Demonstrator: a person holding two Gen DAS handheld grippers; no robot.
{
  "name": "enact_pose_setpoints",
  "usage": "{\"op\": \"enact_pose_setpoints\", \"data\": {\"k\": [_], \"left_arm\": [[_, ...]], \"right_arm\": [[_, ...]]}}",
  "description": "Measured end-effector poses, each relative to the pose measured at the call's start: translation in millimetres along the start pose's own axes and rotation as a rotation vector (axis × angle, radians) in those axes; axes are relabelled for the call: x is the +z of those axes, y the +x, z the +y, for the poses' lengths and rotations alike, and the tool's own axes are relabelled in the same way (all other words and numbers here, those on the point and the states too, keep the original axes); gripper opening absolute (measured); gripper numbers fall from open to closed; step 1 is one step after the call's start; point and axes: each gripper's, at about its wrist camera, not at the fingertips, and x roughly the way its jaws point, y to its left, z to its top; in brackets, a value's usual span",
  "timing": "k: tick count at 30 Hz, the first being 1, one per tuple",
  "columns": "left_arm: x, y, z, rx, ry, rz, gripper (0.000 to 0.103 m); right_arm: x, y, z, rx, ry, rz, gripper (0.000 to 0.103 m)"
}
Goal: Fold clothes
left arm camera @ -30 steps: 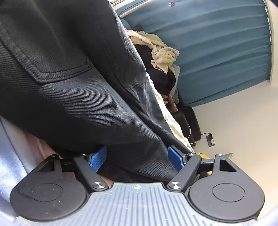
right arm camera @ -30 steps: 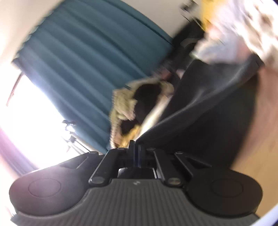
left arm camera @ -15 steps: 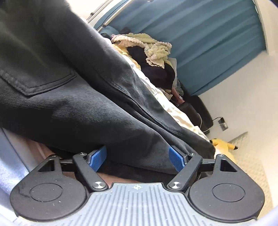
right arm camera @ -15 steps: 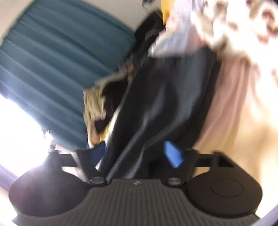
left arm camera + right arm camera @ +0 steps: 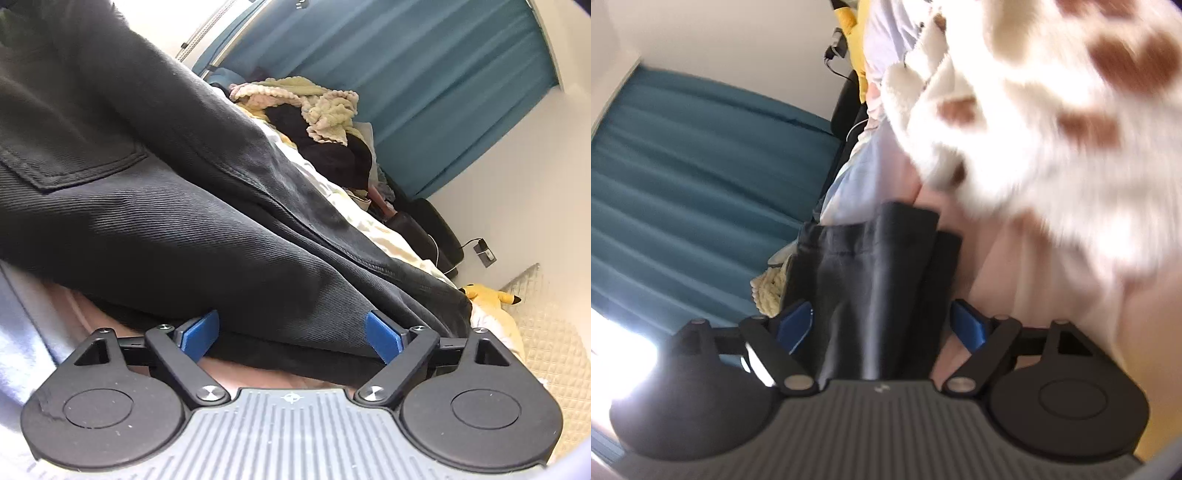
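Dark grey jeans [image 5: 184,221] lie folded lengthwise on the bed, a back pocket [image 5: 66,147] showing at the left in the left wrist view. My left gripper [image 5: 291,332] sits low at their near edge. Its jaws are opening, the blue pads [image 5: 199,334] stand wide on either side of the denim, and neither presses on it. In the right wrist view the jeans' legs [image 5: 871,266] run straight away between the wide-apart pads of my right gripper [image 5: 882,325], which is open. The leg hems end a short way ahead.
A cream knit blanket [image 5: 325,107] and black clothes [image 5: 332,155] are piled at the bed's far end before a teal curtain [image 5: 424,74]. A yellow plush toy [image 5: 484,291] lies at the right. A white fleece with brown spots [image 5: 1052,110] lies on pink bedding [image 5: 1015,277] beside the jeans.
My right gripper went from shut to wide open and swung down over the jeans' legs. The left gripper rolled a little and its pads spread slightly; the jeans stayed put.
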Motion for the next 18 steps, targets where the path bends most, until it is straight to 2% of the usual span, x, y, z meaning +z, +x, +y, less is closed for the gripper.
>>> {"op": "enact_pose_setpoints", "data": {"k": [3,5,8,9,11,12,15,17,18], "left_arm": [[-4.3,2.6,-2.6,0.006,0.027,-0.013,0.092],[-8.5,3.3,-5.8,0.014,0.061,-0.021,0.095],[-12.8,4.7,-10.9,0.027,0.106,-0.024,0.096],[-13.5,5.0,-11.8,0.028,0.115,-0.024,0.096],[-15.0,4.6,-12.6,0.03,0.127,-0.025,0.097],[-15.7,4.2,-12.8,0.031,0.133,-0.025,0.097],[-17.0,4.3,-14.7,0.037,0.15,-0.027,0.097],[-18.4,4.3,-16.0,0.042,0.166,-0.028,0.097],[-19.3,4.1,-16.3,0.043,0.175,-0.029,0.097]], "right_arm": [[4.1,5.1,-7.3,0.056,0.028,-0.01,0.083],[5.0,10.4,0.4,0.077,-0.015,0.012,0.086],[-2.8,29.1,11.3,-0.051,-0.16,0.101,0.083],[-7.0,32.8,13.6,-0.083,-0.19,0.108,0.082],[-11.4,35.9,20.2,-0.092,-0.194,0.089,0.084],[-12.5,36.1,23.7,-0.065,-0.19,0.075,0.084],[-14.2,27.1,33.6,0.166,-0.196,0.018,0.084],[-14.6,23.9,36.2,0.221,-0.195,0.0,0.084],[-15.3,27.4,34.2,0.188,-0.182,0.004,0.084]]}}
